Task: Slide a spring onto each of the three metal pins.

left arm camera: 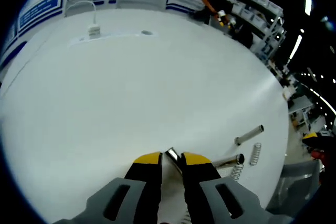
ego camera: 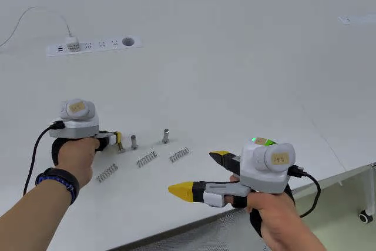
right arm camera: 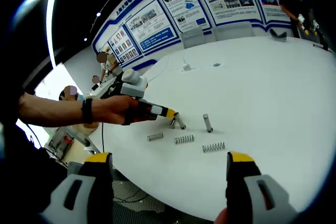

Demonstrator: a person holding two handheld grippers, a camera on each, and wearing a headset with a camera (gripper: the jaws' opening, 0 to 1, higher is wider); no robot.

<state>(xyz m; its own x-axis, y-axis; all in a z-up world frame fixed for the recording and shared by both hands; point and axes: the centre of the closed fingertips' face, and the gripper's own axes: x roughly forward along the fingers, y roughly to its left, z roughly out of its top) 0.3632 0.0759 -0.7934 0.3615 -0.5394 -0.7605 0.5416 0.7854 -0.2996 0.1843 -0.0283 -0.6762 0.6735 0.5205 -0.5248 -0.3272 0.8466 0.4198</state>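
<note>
Three short metal pins and three coil springs lie on the white table (ego camera: 235, 74). My left gripper (ego camera: 117, 139) is shut on one pin (left arm camera: 172, 156), which sits between its yellow tips (left arm camera: 148, 159) just above the tabletop. A second pin (ego camera: 134, 141) stands right beside it, and the third pin (ego camera: 165, 136) stands further right. The springs (ego camera: 107, 173) (ego camera: 147, 158) (ego camera: 179, 154) lie flat in a row in front of the pins. My right gripper (ego camera: 200, 172) hovers open and holds nothing, right of the springs near the table's front edge. Its own view shows the springs (right arm camera: 184, 139) beyond its wide-apart jaws.
A white power strip (ego camera: 94, 45) with a plugged-in cable lies at the far left. The table's front edge (ego camera: 329, 177) runs close under the right gripper. People stand beyond the table in the right gripper view, in front of wall posters (right arm camera: 157, 24).
</note>
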